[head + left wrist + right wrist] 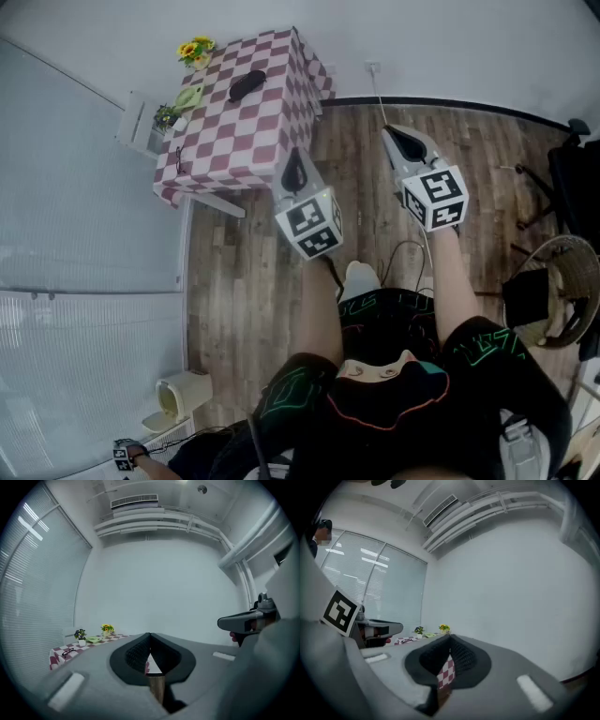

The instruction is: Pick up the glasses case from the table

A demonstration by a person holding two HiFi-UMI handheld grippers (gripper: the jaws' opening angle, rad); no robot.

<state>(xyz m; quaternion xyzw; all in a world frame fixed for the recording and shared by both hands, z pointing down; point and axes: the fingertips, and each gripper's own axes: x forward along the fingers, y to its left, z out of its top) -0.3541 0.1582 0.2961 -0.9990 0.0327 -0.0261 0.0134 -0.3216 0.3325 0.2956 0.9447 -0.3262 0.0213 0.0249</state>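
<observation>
In the head view, the glasses case is lying on the checkered surface, well ahead of the left tool and right tool, probably because the approach has not begun. In the left gripper view, the left tool's jaws are pressing together, empty. In the right gripper view, the right tool is likewise sitting closed on nothing.

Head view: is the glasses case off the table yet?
No, the glasses case lies on the checkered table with nothing touching it.
</observation>
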